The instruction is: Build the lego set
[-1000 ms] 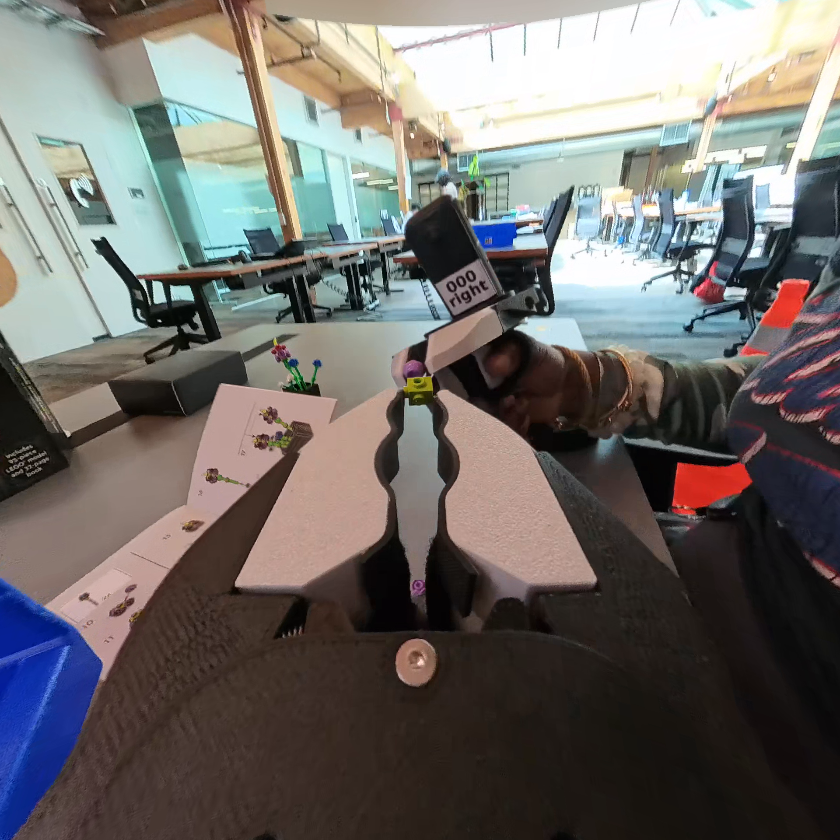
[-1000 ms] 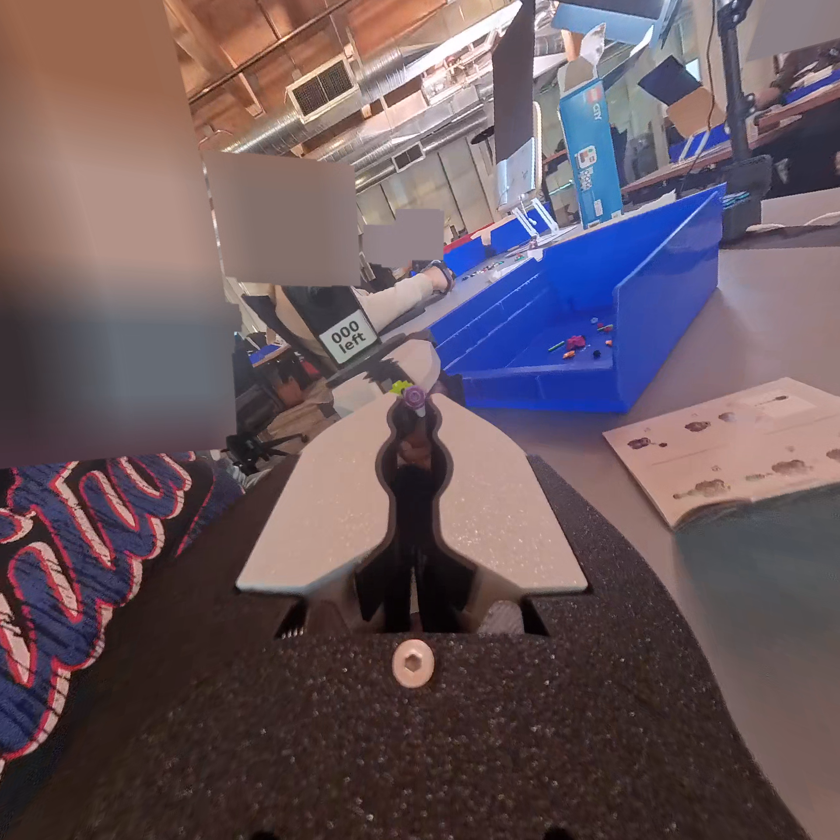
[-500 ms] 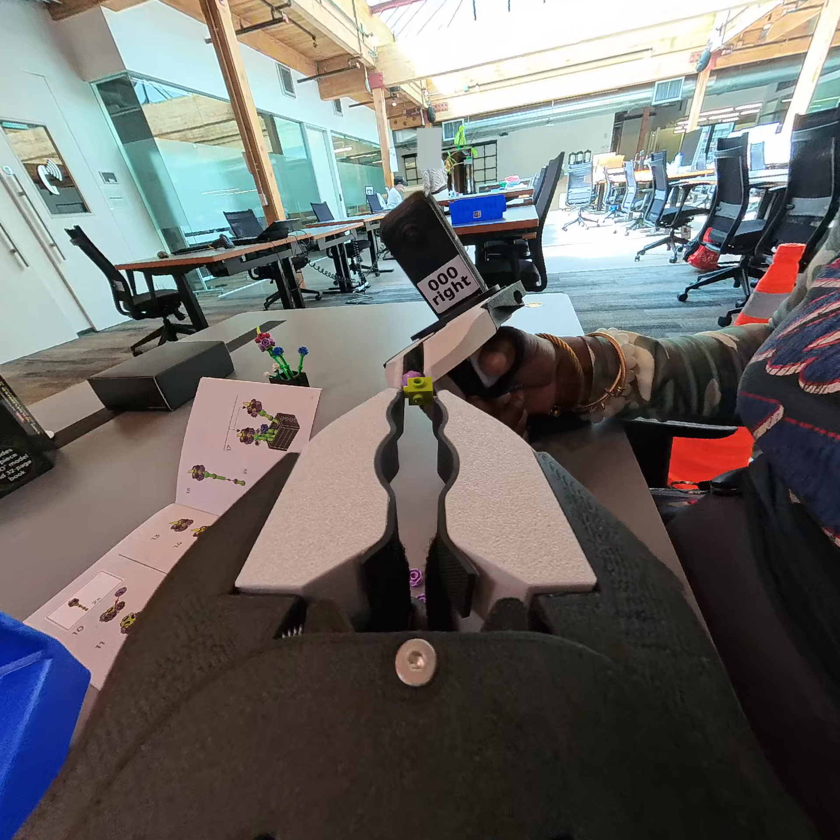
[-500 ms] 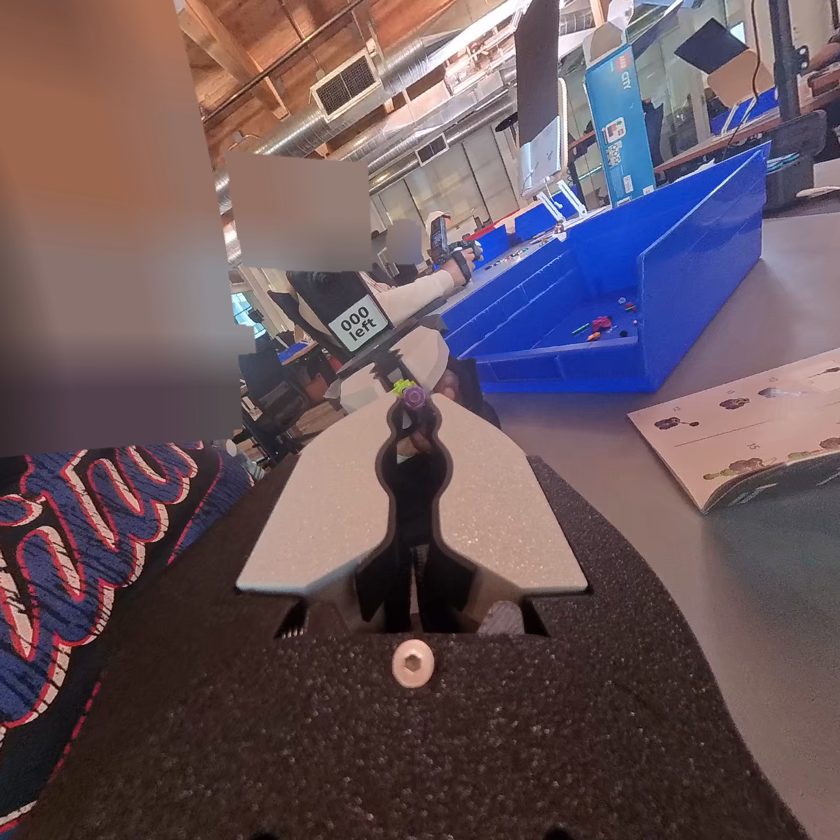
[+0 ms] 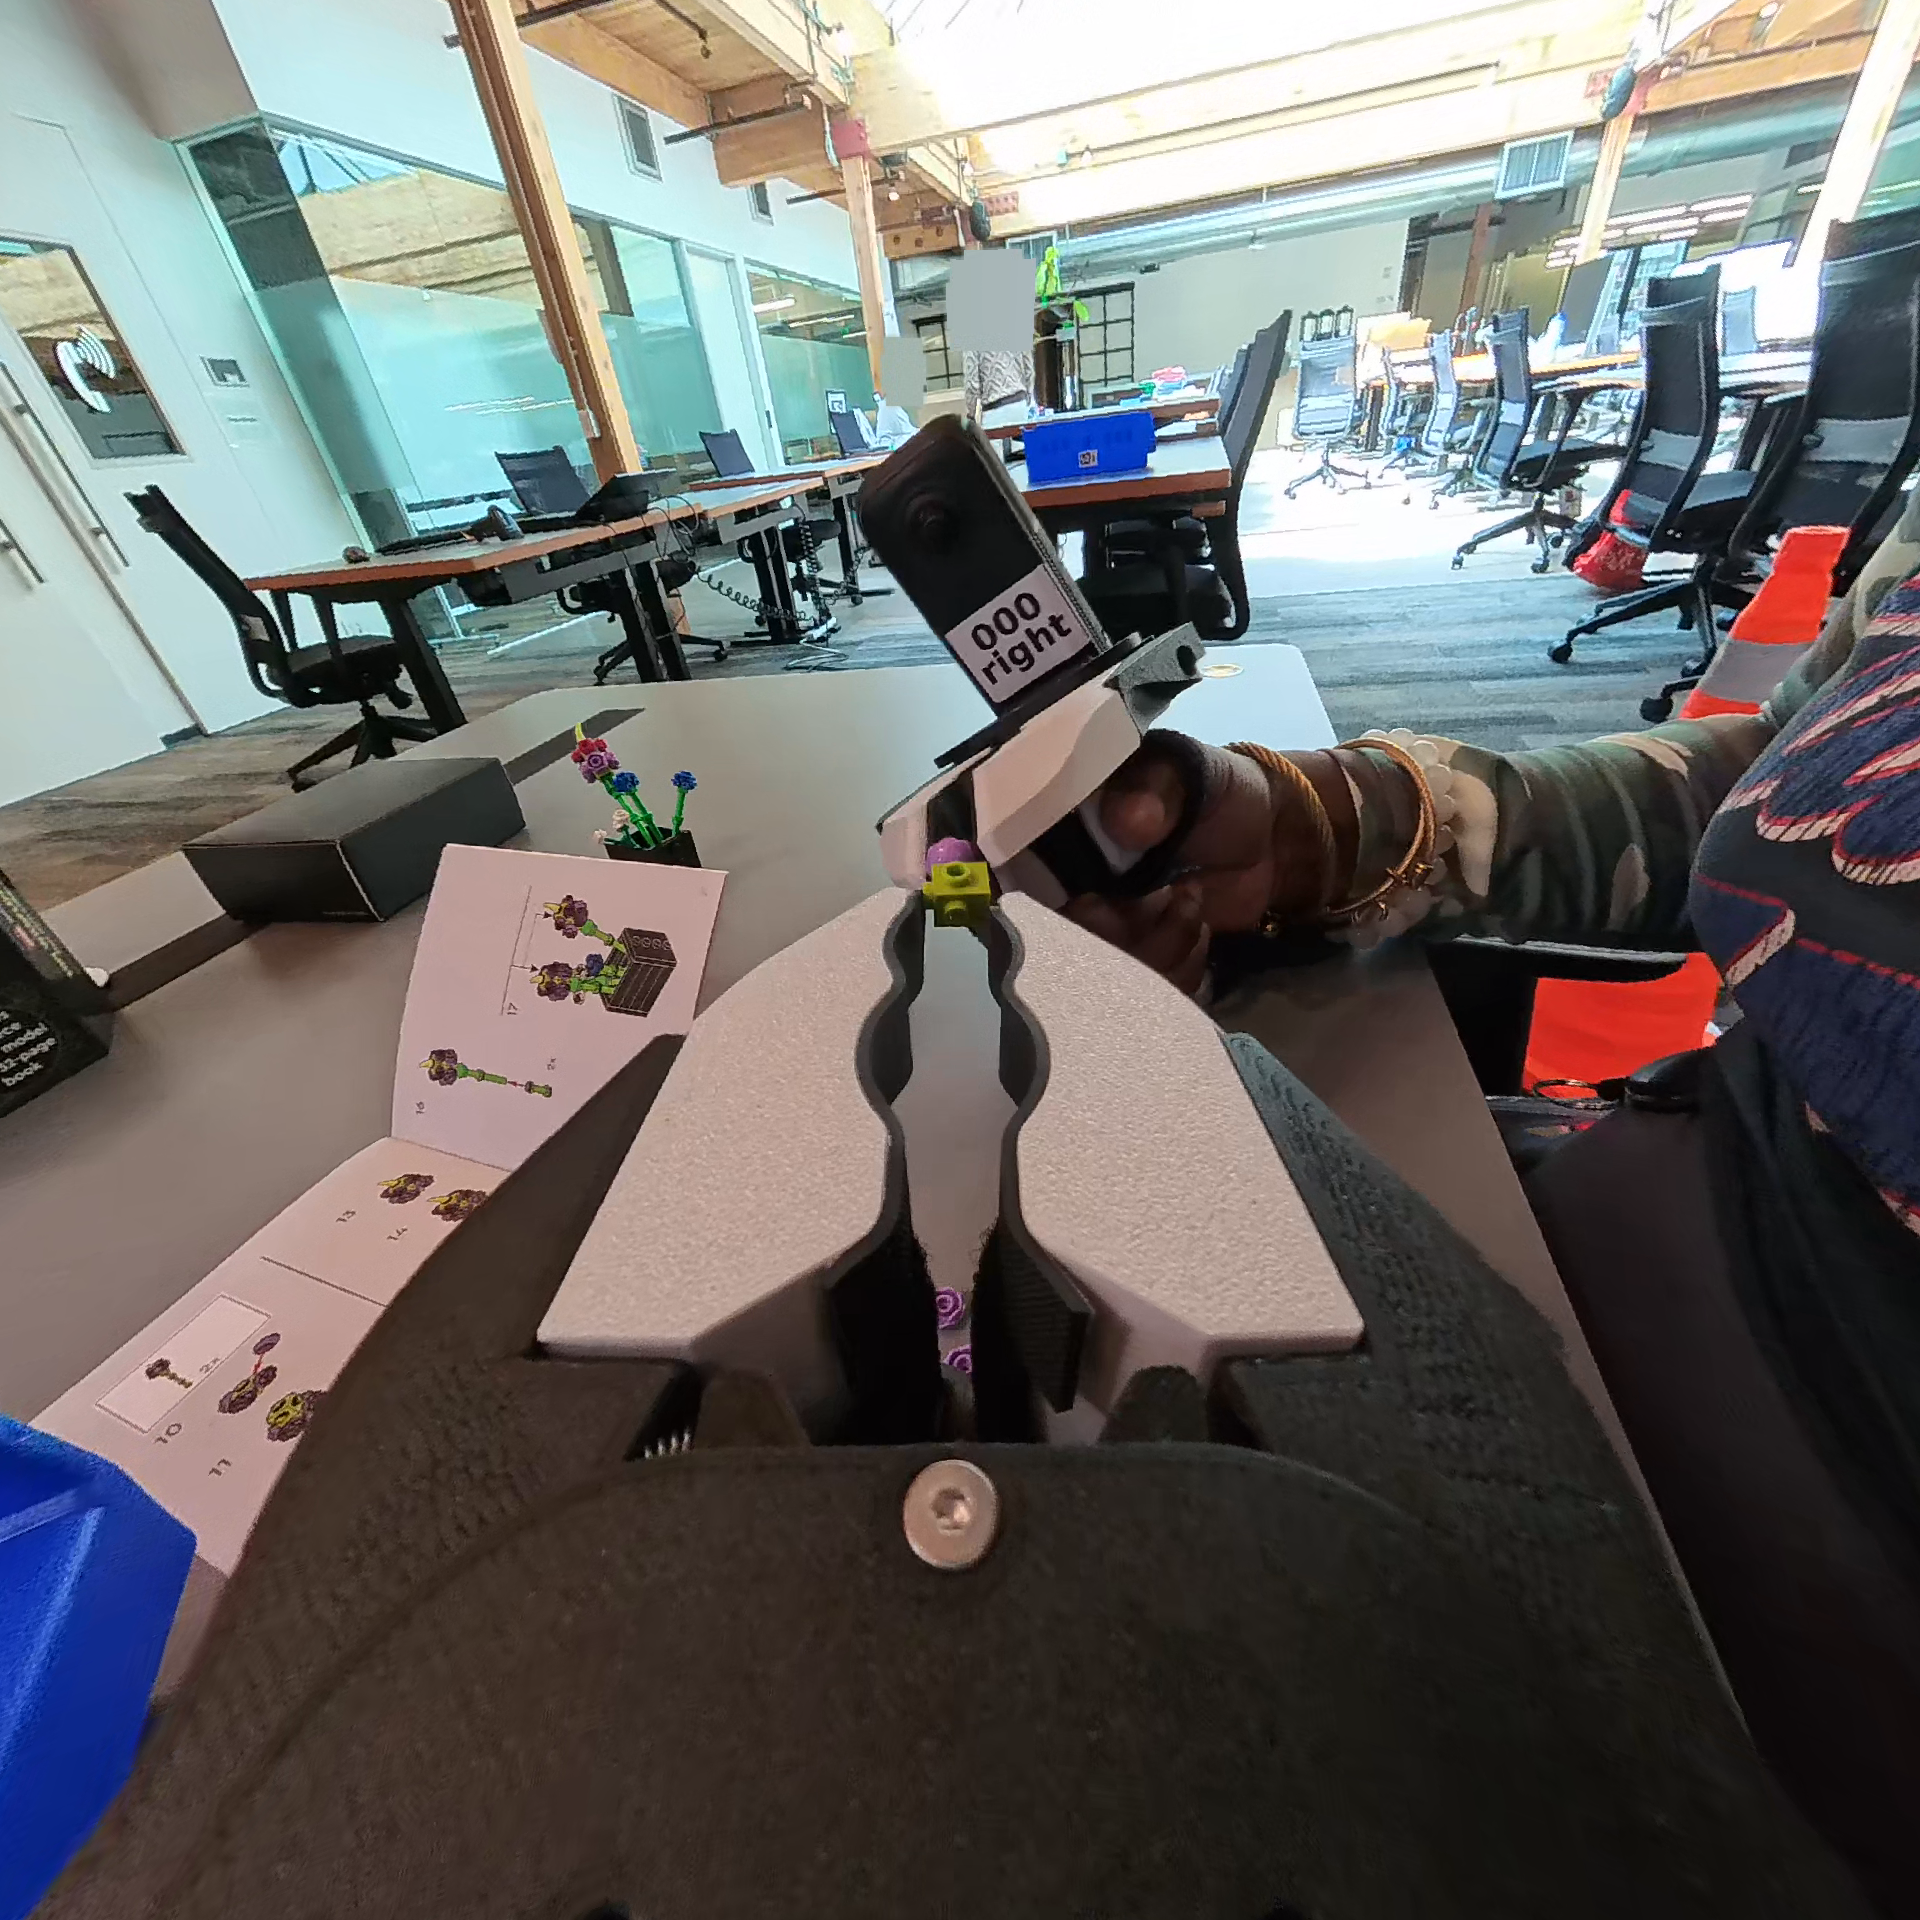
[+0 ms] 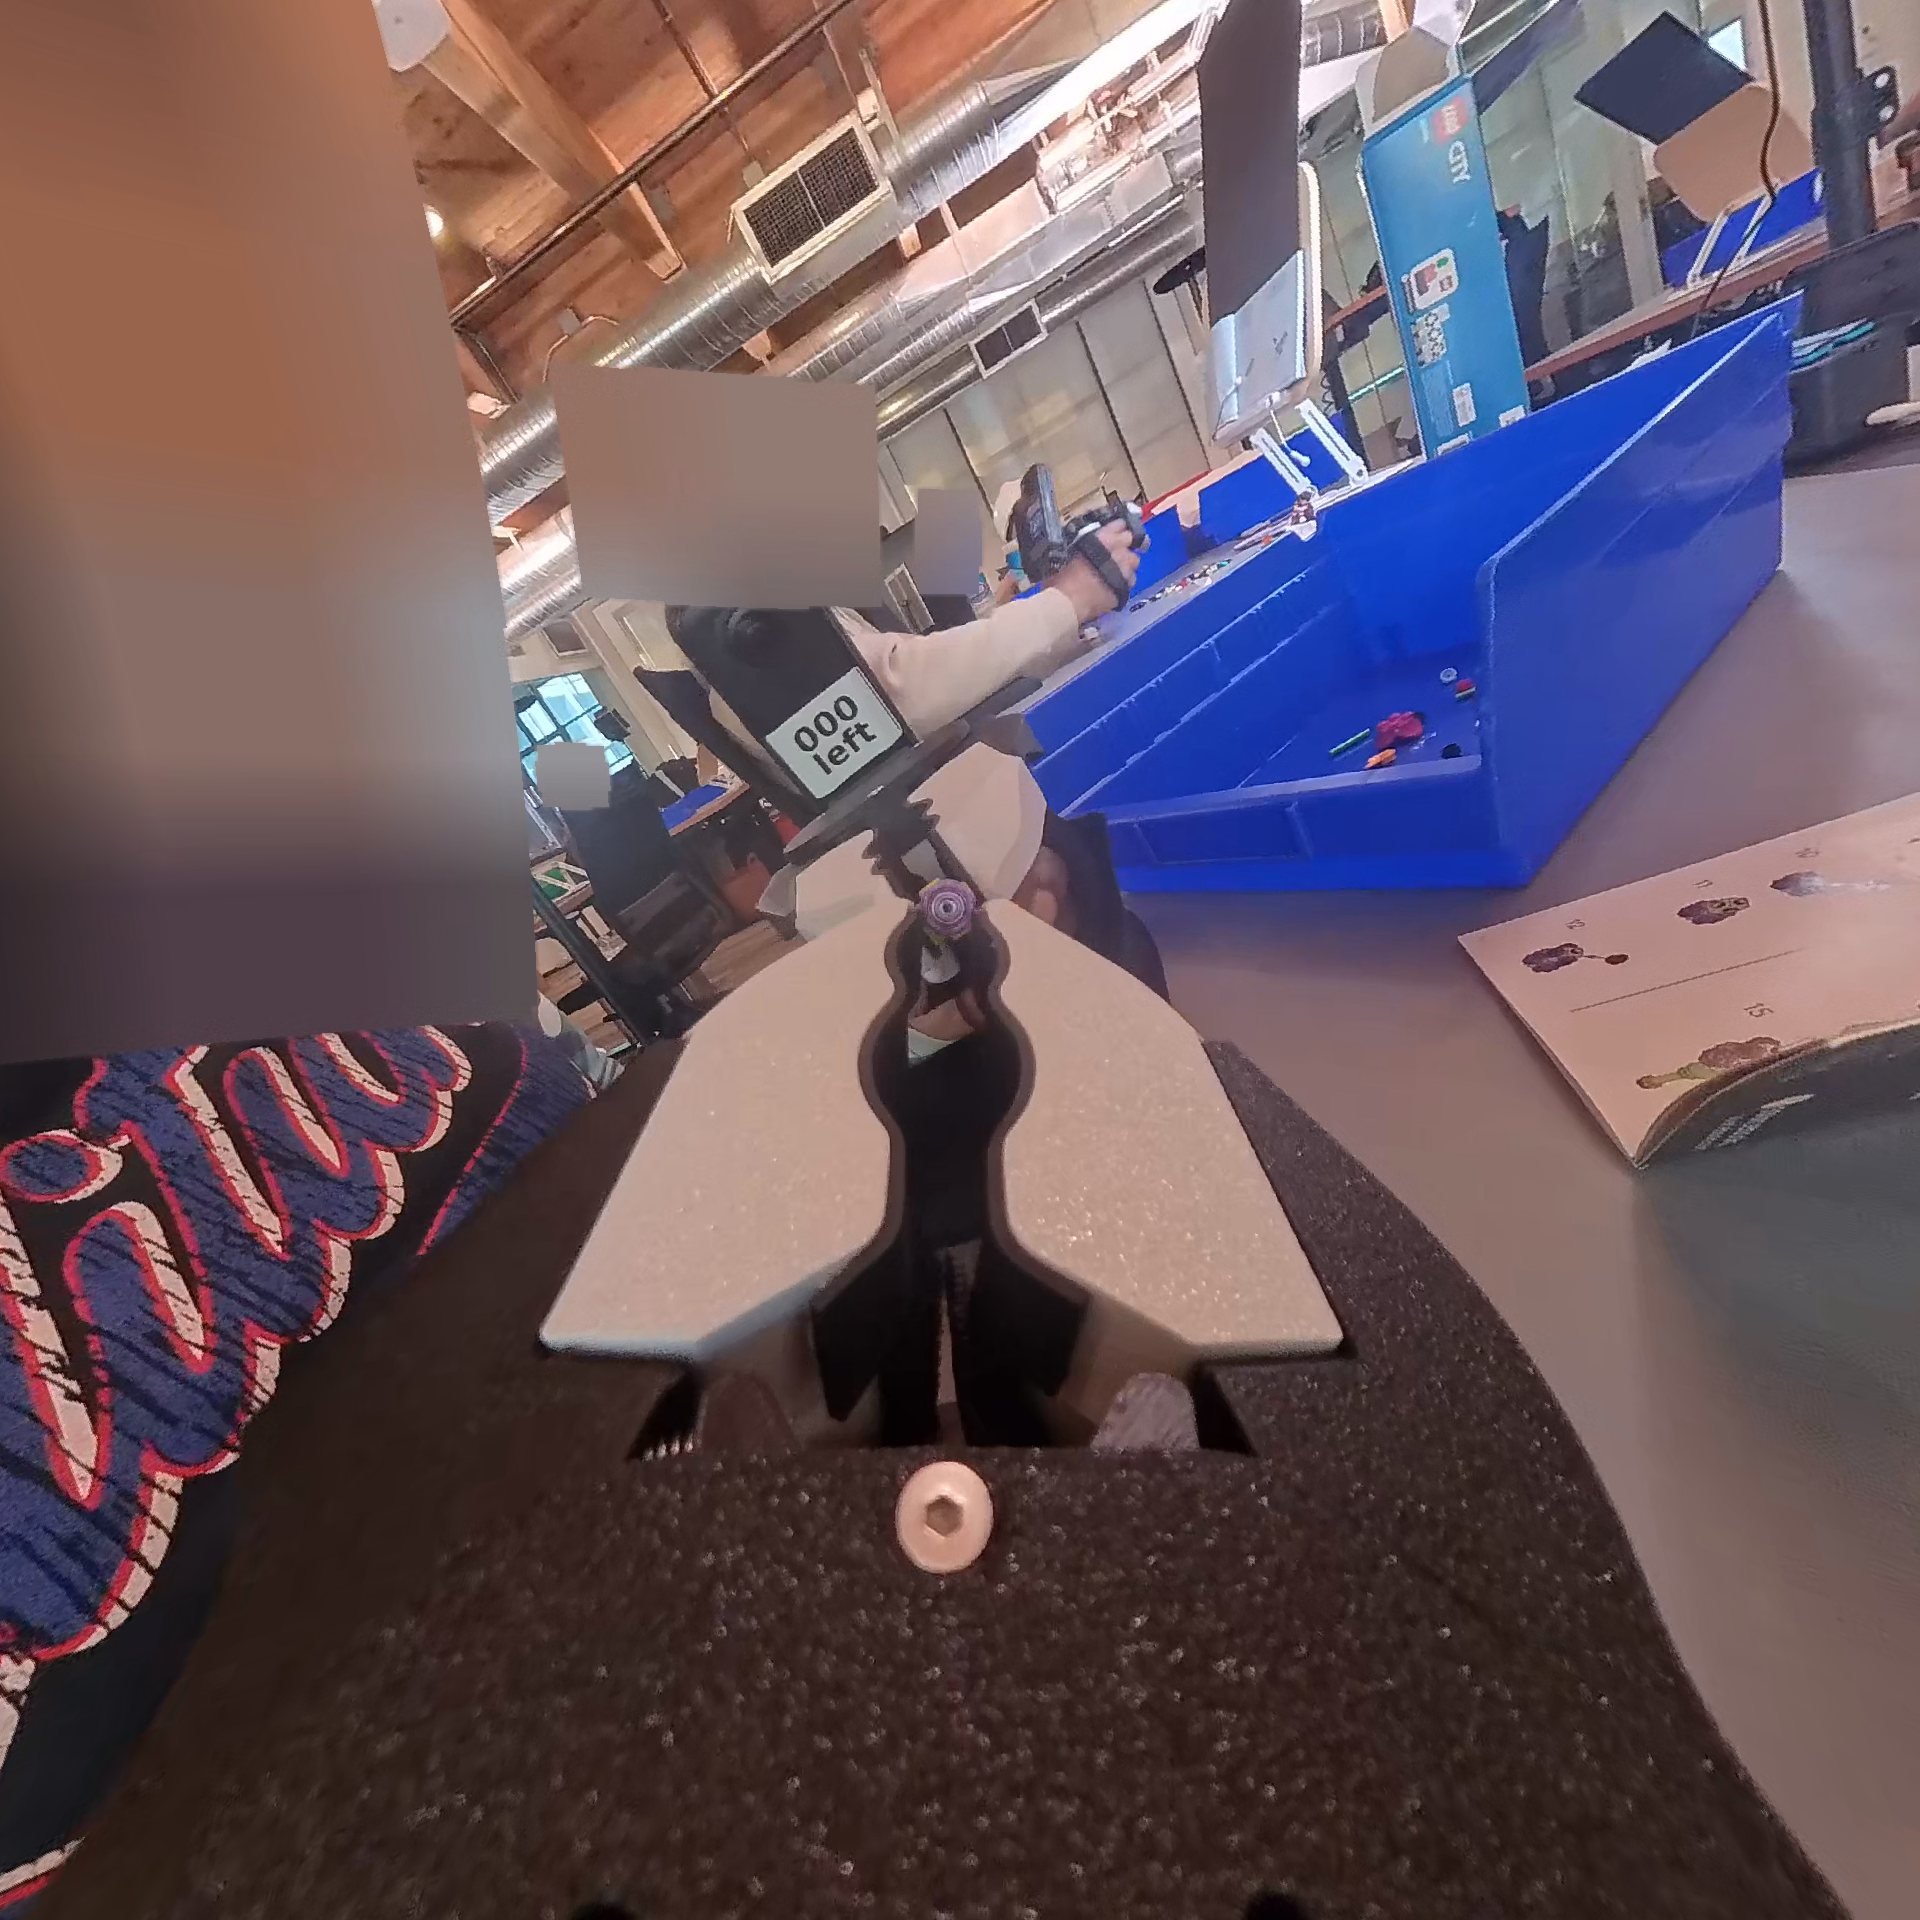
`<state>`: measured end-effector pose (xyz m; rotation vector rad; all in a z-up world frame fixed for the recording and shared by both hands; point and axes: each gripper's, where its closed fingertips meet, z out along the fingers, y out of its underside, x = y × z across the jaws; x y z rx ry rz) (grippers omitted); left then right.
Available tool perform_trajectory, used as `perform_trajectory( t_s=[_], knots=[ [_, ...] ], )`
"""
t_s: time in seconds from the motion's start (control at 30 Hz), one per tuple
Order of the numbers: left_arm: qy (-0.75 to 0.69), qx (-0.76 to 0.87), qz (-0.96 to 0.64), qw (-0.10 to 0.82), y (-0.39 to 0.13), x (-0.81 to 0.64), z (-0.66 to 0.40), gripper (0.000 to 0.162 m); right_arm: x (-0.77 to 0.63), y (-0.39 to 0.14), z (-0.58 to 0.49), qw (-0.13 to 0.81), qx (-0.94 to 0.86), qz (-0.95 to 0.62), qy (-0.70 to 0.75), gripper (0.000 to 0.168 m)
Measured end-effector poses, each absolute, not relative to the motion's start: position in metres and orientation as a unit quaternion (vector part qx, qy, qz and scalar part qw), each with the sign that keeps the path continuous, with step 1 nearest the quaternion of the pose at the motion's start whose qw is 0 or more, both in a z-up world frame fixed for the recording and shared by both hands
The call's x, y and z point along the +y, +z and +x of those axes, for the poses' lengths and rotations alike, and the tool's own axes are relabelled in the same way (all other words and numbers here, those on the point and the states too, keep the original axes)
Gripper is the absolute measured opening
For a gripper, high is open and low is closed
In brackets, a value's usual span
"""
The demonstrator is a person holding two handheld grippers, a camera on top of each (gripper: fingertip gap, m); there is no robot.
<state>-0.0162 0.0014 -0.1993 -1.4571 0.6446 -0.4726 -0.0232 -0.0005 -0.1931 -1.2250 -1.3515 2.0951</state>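
My left gripper [image 5: 957, 902] is shut on a small lime-green brick [image 5: 958, 891], held above the grey table [image 5: 810, 769]. My right gripper [image 6: 948, 914] is shut on a purple flower piece [image 6: 949, 906]. It shows in the left wrist view [image 5: 940, 831] tip to tip with the left one, the purple flower piece [image 5: 951, 852] resting on top of the green brick. In the right wrist view the green brick is mostly hidden behind the flower. Two loose purple flower pieces [image 5: 949, 1307] lie on the table below the left jaws.
An open instruction booklet [image 5: 520, 1049] lies at left, also in the right wrist view [image 6: 1714, 966]. A small flower model in a black pot [image 5: 639, 810] and a black box [image 5: 353, 836] stand beyond it. A blue parts bin [image 6: 1507, 727] holds several loose pieces. The grippers are tip to tip, or close to it.
Both grippers stayed tip to tip. The flower piece now sits right on the green brick. The pair has tilted and lowered a little over the table.
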Motion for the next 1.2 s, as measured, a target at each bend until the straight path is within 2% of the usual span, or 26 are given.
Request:
perform_trajectory(
  t_s=[0.47,1.0,1.2],
  knots=[
    [-0.204,0.298,-0.658,0.66,-0.206,0.002,-0.014,0.011,-0.002,-0.203,-0.021,0.169,-0.496,-0.448,0.725,0.009],
    [-0.142,0.408,-0.717,0.547,-0.246,-0.011,-0.017,0.01,-0.017,-0.243,-0.024,0.03,-0.561,-0.523,0.641,0.008],
    [-0.131,0.42,-0.725,0.529,-0.255,-0.013,-0.02,0.01,-0.018,-0.253,-0.027,0.026,-0.572,-0.537,0.62,0.008]
  ],
)
